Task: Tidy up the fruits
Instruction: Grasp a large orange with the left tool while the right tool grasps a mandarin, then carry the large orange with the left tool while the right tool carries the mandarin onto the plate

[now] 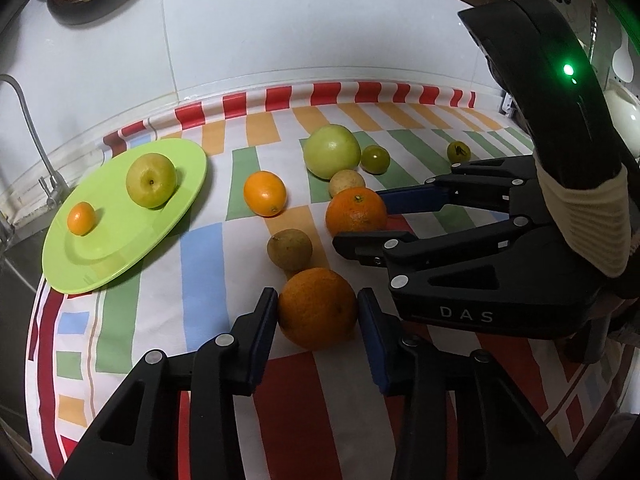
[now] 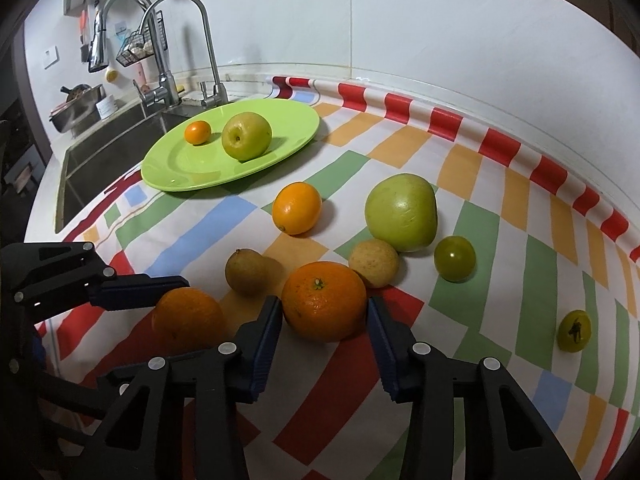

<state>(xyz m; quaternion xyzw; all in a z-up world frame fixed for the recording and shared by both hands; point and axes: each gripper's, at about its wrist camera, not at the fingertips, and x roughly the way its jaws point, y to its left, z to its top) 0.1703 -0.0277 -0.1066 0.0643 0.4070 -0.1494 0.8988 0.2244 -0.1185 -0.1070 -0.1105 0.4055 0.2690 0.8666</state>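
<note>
A: What is seen nearest in the left wrist view?

B: The left gripper is lowered over a dark orange on the striped cloth. The orange is bracketed by both blue pads, which are drawn in against its sides — it rests on the cloth.

A: And the right one?

B: The right gripper is set the same way around an orange with a green stem. Its pads are narrowed onto the fruit's flanks, and the fruit sits on the cloth too. The two oranges lie near each other, apart.

A: What is found just beyond them?

B: A brown round fruit is placed between the two oranges and a little behind. A pale tan fruit is touching the stemmed orange's far side. Further back a bright orange lies alone, and a large green fruit is seen beside the tan one, with a small green tomato just to its right. Another small green fruit is left well apart at the right.

A: And farthest?

B: A green plate is set near the sink — a yellow-green apple and a small tangerine are carried on it, side by side, not touching. The tiled wall stands behind.
</note>
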